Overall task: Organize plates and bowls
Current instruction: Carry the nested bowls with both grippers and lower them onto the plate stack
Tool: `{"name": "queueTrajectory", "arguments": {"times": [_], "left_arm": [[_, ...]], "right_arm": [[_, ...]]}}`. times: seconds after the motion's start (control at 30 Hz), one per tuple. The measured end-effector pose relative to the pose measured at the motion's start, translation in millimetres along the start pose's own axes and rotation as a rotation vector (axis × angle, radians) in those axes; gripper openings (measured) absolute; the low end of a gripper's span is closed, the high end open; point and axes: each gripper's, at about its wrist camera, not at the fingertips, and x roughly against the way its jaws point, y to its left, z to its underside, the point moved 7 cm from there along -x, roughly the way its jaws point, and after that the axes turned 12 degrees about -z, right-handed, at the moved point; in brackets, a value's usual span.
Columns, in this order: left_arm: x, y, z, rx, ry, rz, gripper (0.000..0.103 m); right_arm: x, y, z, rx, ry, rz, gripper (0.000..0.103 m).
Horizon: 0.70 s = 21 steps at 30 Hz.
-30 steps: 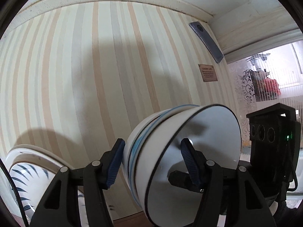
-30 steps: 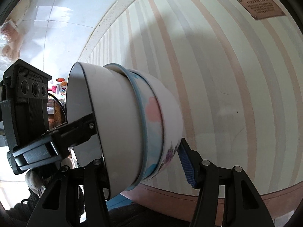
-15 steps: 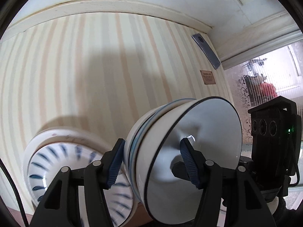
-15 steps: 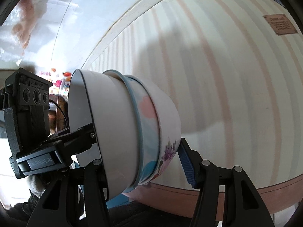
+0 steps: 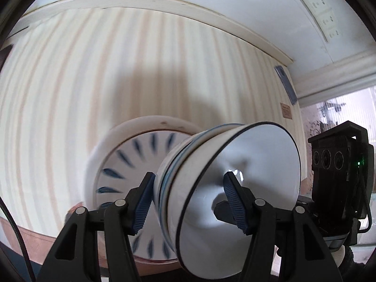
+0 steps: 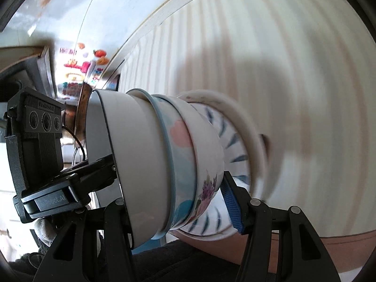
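Note:
Three nested bowls (image 5: 235, 176) hang tilted on their side: a white one with a black rim inside, a blue-rimmed one, then a flowered one (image 6: 206, 164). My left gripper (image 5: 189, 202) is shut on the stack's wall, one pad inside and one outside. My right gripper (image 6: 176, 208) is shut on the opposite wall, with only its outer blue pad (image 6: 231, 202) showing. Just beyond the stack's base lies a plate with blue leaf marks (image 5: 131, 162) on a wider cream plate (image 6: 242, 115). Whether they touch, I cannot tell.
The plates rest on a striped cloth (image 5: 70, 94) over a table with a brown edge (image 6: 305, 246). A grey phone-like slab (image 5: 285, 84) and a small brown placard (image 5: 286, 110) lie far right on the cloth. Wall sockets (image 5: 322, 11) sit above.
Both grippers have carried the bowl stack toward the leaf-marked plate, which has slid from the lower left corner to right behind the stack. The grip on the bowls is unchanged.

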Motion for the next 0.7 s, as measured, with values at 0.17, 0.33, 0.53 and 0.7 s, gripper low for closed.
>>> {"name": "queueTrajectory", "arguments": {"times": [0.17, 0.33, 0.53, 0.7], "left_arm": [[-1, 25, 6, 0.041, -0.002, -0.015, 0.057], [-4, 42, 8, 0.062, 0.001, -0.018, 0.057], [-7, 44, 7, 0.061, 0.008, -0.009, 0.057], [-12, 44, 10, 0.061, 0.018, -0.009, 0.057]], "right_arm": [[-19, 7, 5, 0.009, 0.032, -0.008, 0.059], [-30, 5, 6, 0.007, 0.046, -0.006, 0.059], [-29, 4, 8, -0.001, 0.054, 0.012, 0.059], [-37, 4, 10, -0.016, 0.056, 0.028, 0.059]]}}
